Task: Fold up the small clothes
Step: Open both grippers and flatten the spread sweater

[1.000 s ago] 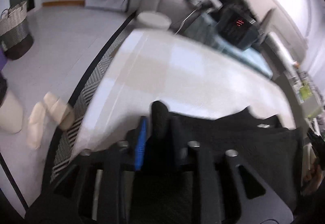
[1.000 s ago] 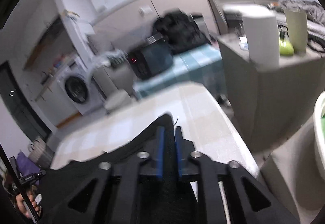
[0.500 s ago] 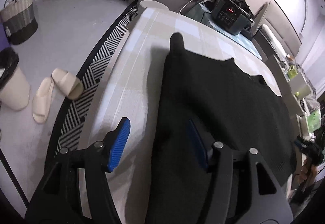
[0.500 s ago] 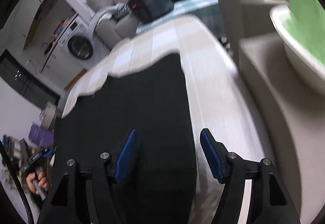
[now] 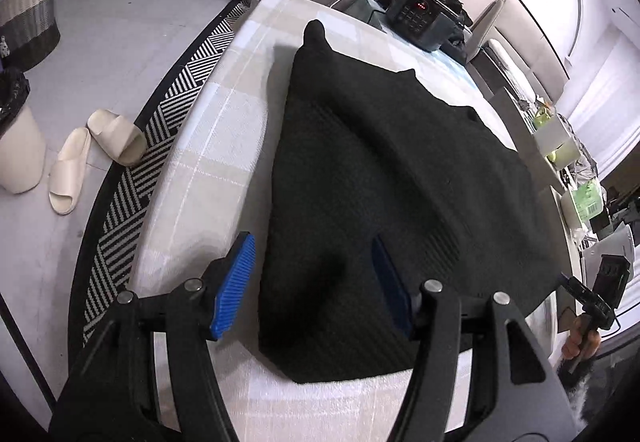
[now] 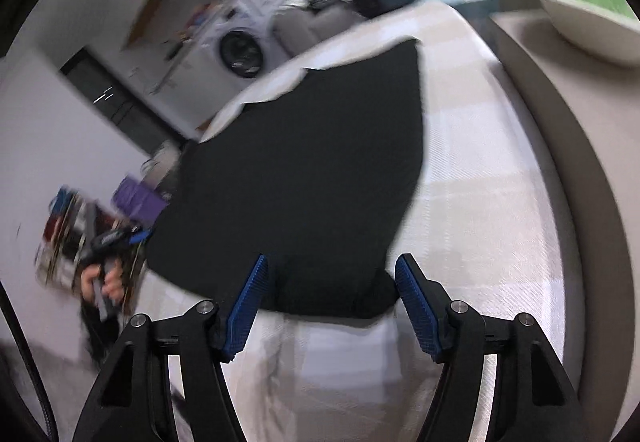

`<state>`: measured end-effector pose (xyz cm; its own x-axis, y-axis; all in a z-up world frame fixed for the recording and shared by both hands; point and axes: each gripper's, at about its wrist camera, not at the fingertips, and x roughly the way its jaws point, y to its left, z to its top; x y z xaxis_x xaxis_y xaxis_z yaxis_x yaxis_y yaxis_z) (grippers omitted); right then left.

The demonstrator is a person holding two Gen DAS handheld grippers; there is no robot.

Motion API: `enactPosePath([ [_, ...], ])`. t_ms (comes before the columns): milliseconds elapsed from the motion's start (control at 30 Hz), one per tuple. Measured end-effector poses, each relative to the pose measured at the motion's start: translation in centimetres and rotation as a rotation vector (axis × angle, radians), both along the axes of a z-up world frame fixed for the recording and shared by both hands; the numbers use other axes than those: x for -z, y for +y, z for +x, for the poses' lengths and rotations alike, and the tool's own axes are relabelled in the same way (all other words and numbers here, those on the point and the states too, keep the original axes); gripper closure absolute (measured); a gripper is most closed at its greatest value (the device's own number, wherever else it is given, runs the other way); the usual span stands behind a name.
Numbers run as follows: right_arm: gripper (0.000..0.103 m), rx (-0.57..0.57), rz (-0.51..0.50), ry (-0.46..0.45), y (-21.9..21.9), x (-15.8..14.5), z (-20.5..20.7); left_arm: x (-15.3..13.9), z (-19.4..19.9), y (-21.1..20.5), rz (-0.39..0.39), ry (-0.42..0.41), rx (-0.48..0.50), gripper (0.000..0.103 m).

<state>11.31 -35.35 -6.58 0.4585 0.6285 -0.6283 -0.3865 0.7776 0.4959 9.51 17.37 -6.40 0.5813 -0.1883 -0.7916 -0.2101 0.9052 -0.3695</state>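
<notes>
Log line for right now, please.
stage: garment laid flat on table | left tongs: open, just released | right tongs: open, just released

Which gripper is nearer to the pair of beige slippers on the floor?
Left. The left gripper is over the table edge beside the slippers, above the black garment's near corner. The right gripper is over the garment's opposite side, farther away.
</notes>
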Motion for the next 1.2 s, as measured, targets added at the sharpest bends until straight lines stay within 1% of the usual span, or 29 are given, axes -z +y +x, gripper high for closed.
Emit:
enactPosePath([
  [67, 0.036, -0.037, -0.013, -0.023, 0.6, 0.1, -0.1, 0.1, -0.4, -0.2, 0.005, 0.007, 0.001, 0.046],
  [100, 0.038, -0.048, -0.028, -0.036, 1.1, 0.2, 0.2, 0.2, -0.6, -0.2, 0.004, 0.012, -0.003, 0.046],
  [133, 0.045, -0.056, -0.045, -0.042, 1.4, 0.5, 0.4, 0.2, -0.5, 0.0, 0.001, 0.018, -0.007, 0.046],
  [200, 0.055, -0.069, -0.102, -0.018, 1.9, 1.1, 1.1, 0.5, -0.9, -0.1, -0.001, 0.032, -0.008, 0.046],
  [233, 0.064, -0.076, -0.120, -0.018, 2.0, 1.3, 1.0, 0.6, -1.0, -0.1, 0.003, 0.036, -0.009, 0.046],
  [300, 0.076, -0.102, -0.134, -0.043, 2.0, 1.1, 0.9, 0.8, -1.2, -0.1, 0.004, 0.040, -0.007, 0.046],
  [333, 0.087, -0.109, -0.148, -0.050, 1.8, 0.9, 0.5, 0.8, -1.4, -0.1, 0.004, 0.044, -0.007, 0.046],
  [367, 0.091, -0.113, -0.157, -0.049, 1.6, 0.9, 0.2, 0.8, -1.5, 0.0, 0.005, 0.045, -0.009, 0.046],
  [433, 0.091, -0.113, -0.181, -0.054, 1.4, 0.9, -0.3, 0.9, -1.7, 0.2, 0.008, 0.048, -0.010, 0.046],
  [500, 0.091, -0.097, -0.188, -0.029, 1.3, 1.1, -0.1, 0.9, -1.7, 0.2, 0.004, 0.048, -0.010, 0.046],
  [567, 0.075, -0.084, -0.139, -0.007, 1.1, 1.3, 0.1, 0.9, -1.6, 0.2, 0.003, 0.049, -0.010, 0.046],
  [600, 0.072, -0.075, -0.111, -0.002, 1.1, 1.3, 0.1, 0.9, -1.5, 0.2, 0.002, 0.050, -0.014, 0.046],
  [633, 0.061, -0.076, -0.085, -0.007, 1.1, 1.2, -0.1, 1.0, -1.5, 0.2, -0.001, 0.050, -0.014, 0.046],
  [667, 0.054, -0.082, -0.077, -0.016, 1.4, 1.2, -0.2, 0.9, -1.5, 0.1, -0.003, 0.051, -0.013, 0.046],
  [700, 0.053, -0.083, -0.090, -0.027, 1.7, 1.2, -0.3, 0.9, -1.6, 0.0, -0.002, 0.050, -0.014, 0.046],
  [767, 0.053, -0.069, -0.123, -0.041, 2.2, 1.2, -0.7, 0.7, -1.7, -0.1, 0.011, 0.044, -0.014, 0.044],
  [833, 0.053, -0.052, -0.131, -0.046, 2.2, 1.1, -0.9, 0.5, -2.0, -0.3, 0.021, 0.029, -0.007, 0.037],
  [967, 0.053, -0.024, -0.190, -0.059, 2.0, 1.0, -1.4, 0.3, -2.8, -0.7, 0.020, 0.002, 0.012, 0.032],
  [1033, 0.053, -0.028, -0.200, -0.061, 2.2, 1.2, -1.2, 0.6, -2.8, -0.8, 0.022, 0.006, 0.015, 0.029],
  [1100, 0.053, -0.022, -0.224, -0.079, 2.8, 1.4, -0.8, 0.9, -2.7, -0.9, 0.026, 0.019, 0.010, 0.029],
  [1133, 0.060, -0.026, -0.238, -0.089, 3.1, 1.4, -0.7, 1.0, -2.7, -1.0, 0.032, 0.026, 0.010, 0.026],
  [1167, 0.076, -0.031, -0.263, -0.112, 3.6, 1.3, -0.6, 1.0, -2.7, -1.1, 0.043, 0.028, 0.011, 0.023],
  [1200, 0.082, -0.036, -0.291, -0.135, 3.9, 1.0, -0.5, 0.9, -2.7, -1.3, 0.058, 0.022, 0.012, 0.020],
])
